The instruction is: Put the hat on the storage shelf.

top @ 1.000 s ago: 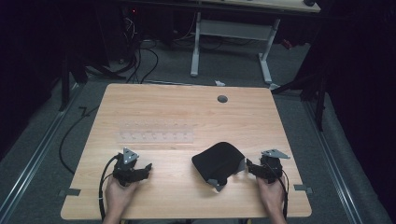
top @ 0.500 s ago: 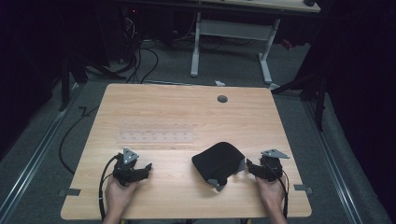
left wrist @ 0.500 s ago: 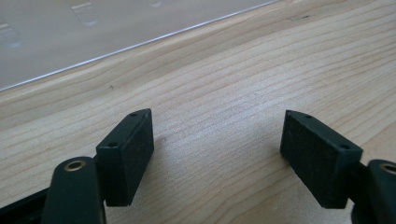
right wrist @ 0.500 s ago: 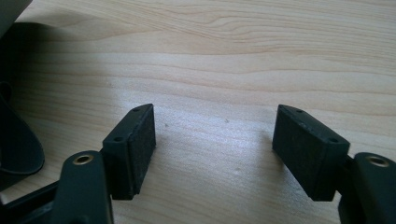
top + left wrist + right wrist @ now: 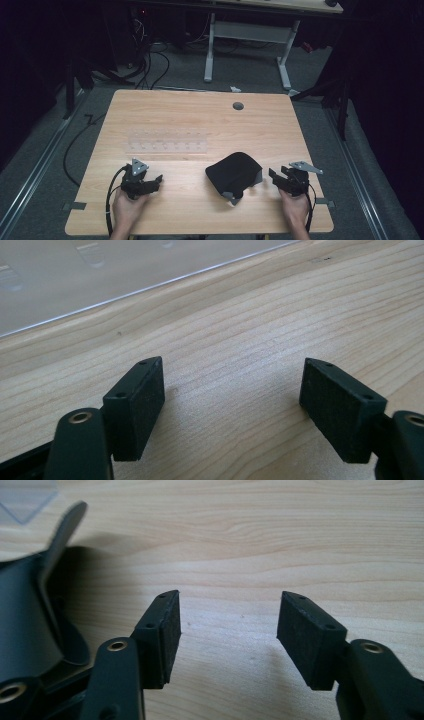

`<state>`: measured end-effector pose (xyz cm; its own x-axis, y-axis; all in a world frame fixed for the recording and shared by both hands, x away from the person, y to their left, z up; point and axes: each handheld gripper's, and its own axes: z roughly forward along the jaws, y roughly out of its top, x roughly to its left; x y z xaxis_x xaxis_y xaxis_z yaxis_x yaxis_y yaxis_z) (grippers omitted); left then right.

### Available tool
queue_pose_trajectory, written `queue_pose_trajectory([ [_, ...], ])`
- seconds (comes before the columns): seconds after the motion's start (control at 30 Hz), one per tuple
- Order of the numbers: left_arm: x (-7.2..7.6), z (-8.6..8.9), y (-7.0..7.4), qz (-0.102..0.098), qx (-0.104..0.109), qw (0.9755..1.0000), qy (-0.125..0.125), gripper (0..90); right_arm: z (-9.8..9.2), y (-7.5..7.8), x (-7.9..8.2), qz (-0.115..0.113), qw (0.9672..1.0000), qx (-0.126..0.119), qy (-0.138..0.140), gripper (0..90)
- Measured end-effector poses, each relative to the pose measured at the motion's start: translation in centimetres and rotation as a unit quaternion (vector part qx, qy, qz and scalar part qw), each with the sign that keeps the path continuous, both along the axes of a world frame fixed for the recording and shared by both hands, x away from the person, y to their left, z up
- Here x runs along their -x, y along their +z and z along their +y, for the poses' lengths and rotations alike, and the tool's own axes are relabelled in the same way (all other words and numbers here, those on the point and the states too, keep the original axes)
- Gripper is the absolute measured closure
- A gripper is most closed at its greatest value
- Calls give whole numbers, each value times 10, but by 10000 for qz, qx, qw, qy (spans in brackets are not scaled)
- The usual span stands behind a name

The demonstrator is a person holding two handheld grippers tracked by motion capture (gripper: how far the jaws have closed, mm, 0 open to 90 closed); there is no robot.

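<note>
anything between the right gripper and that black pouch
Nothing visible. The right gripper sits just right of the black pouch, with bare table between them. Its jaws have just been closing, with nothing between them. The clear plastic tray lies further back, out of the way.

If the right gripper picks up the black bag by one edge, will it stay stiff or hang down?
The black bag lies slumped with curled edges, so it probably droops. It looks thin, likely light, and might slide on the smooth table.
</note>
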<state>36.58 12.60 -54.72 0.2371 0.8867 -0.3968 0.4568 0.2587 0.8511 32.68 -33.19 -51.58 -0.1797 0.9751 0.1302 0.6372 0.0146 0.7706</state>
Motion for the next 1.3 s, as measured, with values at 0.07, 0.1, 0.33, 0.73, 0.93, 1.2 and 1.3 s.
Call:
queue_pose_trajectory([
  [0.07, 0, 0, 0, -2, 1, 10000, 2, 264, -3, 7, 4, -141, 9996, -252, -1, 442],
  [0.1, 0, 0, 0, -2, -1, 10000, 1, 264, -4, 10, 6, -214, 9994, -277, 23, 448],
  [0.33, 0, 0, 0, -2, -1, 10000, 2, 265, -4, 26, 13, -460, 9980, -376, 226, 456],
  [0.73, 0, 0, 0, -2, -2, 10000, 2, 264, 17, 39, 24, -650, 9930, -516, 838, 407],
  [0.93, 0, 0, 0, -2, -3, 10000, 8, 265, 27, 36, 21, -533, 9921, -556, 990, 369],
  [1.2, 0, 0, 0, -4, -1, 10000, 14, 265, 36, 30, 11, -418, 9926, -515, 1017, 343],
  [1.3, 0, 0, 0, -3, -2, 10000, 14, 265, 42, 24, 6, -332, 9928, -473, 1053, 335],
])
